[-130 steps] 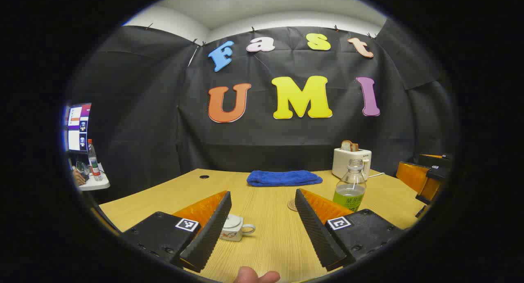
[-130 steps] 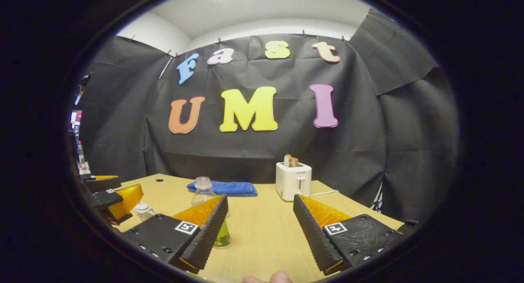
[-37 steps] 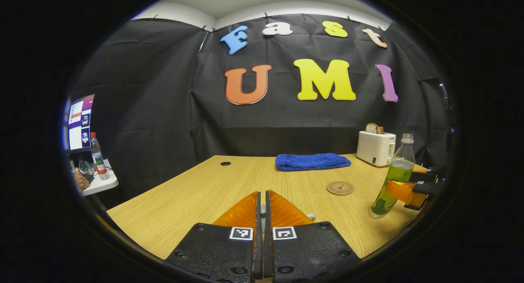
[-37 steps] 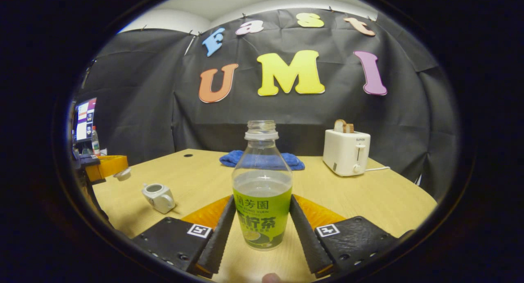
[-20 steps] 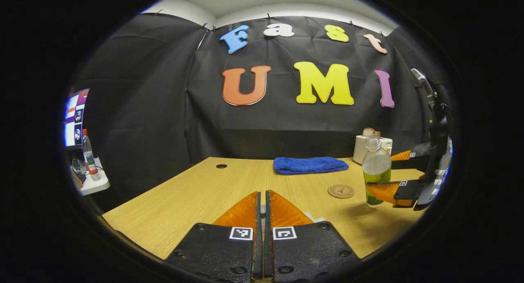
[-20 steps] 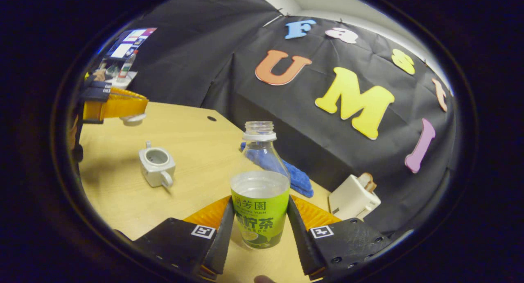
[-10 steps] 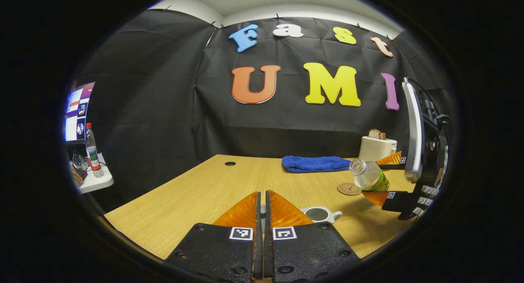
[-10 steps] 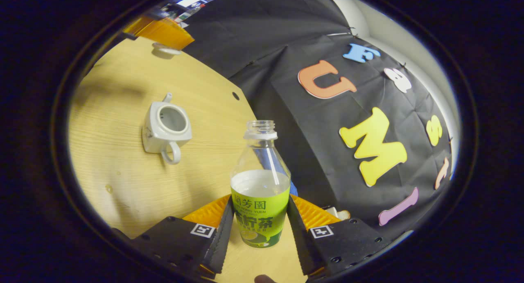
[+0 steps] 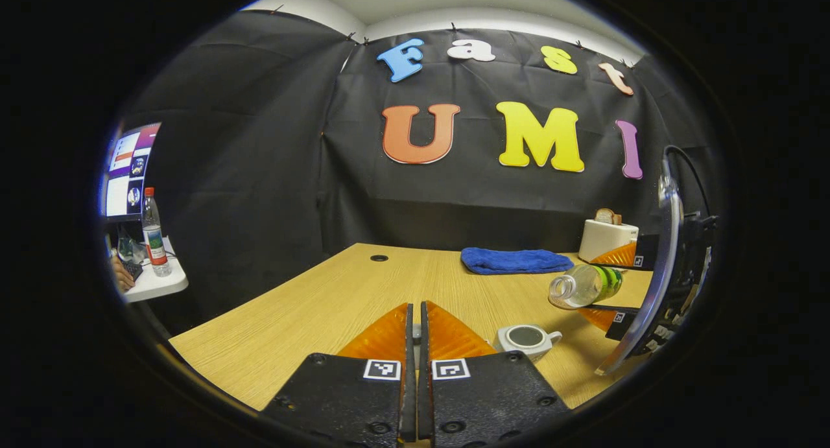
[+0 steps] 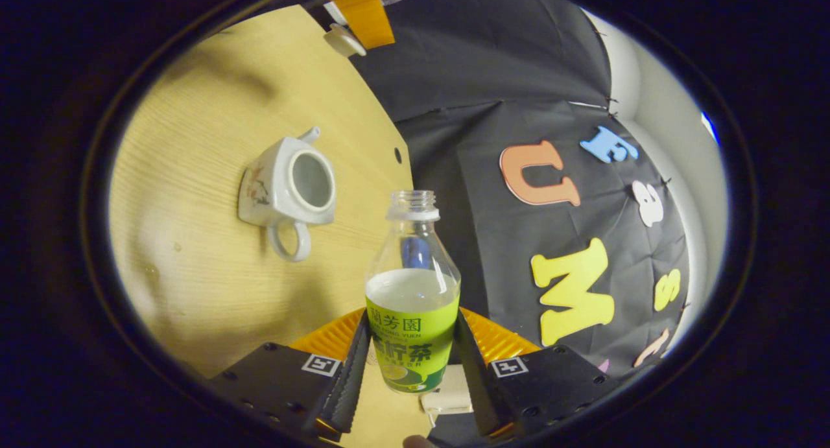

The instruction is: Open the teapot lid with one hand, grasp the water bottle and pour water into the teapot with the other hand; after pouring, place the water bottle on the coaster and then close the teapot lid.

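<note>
The white teapot (image 9: 525, 338) stands open on the wooden table (image 9: 337, 305), just right of my left gripper (image 9: 415, 308). That gripper is shut on the teapot lid (image 10: 343, 39), which hangs under its fingers up and away from the pot. My right gripper (image 10: 410, 318) is shut on the green-labelled water bottle (image 10: 415, 318), uncapped and partly full. In the left gripper view the bottle (image 9: 580, 286) lies nearly level, its mouth pointing left, above and right of the teapot. In the right gripper view the teapot (image 10: 288, 185) sits left of the bottle's mouth. No stream of water shows.
A folded blue towel (image 9: 515, 260) lies at the table's back, and a white toaster (image 9: 606, 237) with bread stands to its right. Off the left edge a side table holds a bottle (image 9: 152, 231) below a monitor (image 9: 126, 169). A cable hole (image 9: 379, 258) marks the tabletop.
My right gripper has rolled further, tipping the bottle from upright to nearly level and bringing its mouth closer to the open teapot. The left gripper stays shut on the lid.
</note>
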`<state>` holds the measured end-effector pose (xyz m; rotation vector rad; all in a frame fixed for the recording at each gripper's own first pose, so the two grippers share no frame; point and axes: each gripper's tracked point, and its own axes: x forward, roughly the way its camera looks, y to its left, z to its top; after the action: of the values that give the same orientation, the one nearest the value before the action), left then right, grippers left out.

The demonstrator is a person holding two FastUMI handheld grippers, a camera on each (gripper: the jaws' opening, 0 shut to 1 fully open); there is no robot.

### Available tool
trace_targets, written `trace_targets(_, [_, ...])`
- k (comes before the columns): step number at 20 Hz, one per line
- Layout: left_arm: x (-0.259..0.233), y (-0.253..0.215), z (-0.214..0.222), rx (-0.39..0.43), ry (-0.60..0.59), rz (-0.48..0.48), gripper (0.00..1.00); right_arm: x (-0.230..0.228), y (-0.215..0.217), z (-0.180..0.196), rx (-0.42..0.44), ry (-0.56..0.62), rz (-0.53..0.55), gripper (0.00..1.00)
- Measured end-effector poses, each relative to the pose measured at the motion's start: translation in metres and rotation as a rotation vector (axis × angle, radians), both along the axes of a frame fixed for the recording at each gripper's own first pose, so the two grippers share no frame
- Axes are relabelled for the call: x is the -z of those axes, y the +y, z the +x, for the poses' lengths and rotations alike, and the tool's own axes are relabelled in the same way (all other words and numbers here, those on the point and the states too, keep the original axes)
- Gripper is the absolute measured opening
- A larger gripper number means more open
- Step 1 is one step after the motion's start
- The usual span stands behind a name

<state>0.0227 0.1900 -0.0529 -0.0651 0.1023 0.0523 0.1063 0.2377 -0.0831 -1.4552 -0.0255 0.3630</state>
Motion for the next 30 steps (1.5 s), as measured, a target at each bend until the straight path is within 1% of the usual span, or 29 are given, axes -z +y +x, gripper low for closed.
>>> trace_targets(7, [0.003,0.005,0.001,0.000,0.003,-0.011,0.04,0.000,0.010,0.004,-0.038,-0.068,-0.155,0.69])
trace_targets(15, [0.007,0.007,0.001,0.007,0.012,-0.018,0.04,-0.009,0.016,-0.005,-0.087,-0.158,-0.308,0.70])
trace_targets(26, [0.012,0.008,0.000,0.020,0.029,-0.018,0.04,-0.022,0.021,-0.007,-0.141,-0.234,-0.482,0.69])
trace_targets(30, [0.020,0.012,-0.001,0.016,0.055,0.005,0.04,-0.023,0.025,-0.010,-0.155,-0.252,-0.532,0.69])
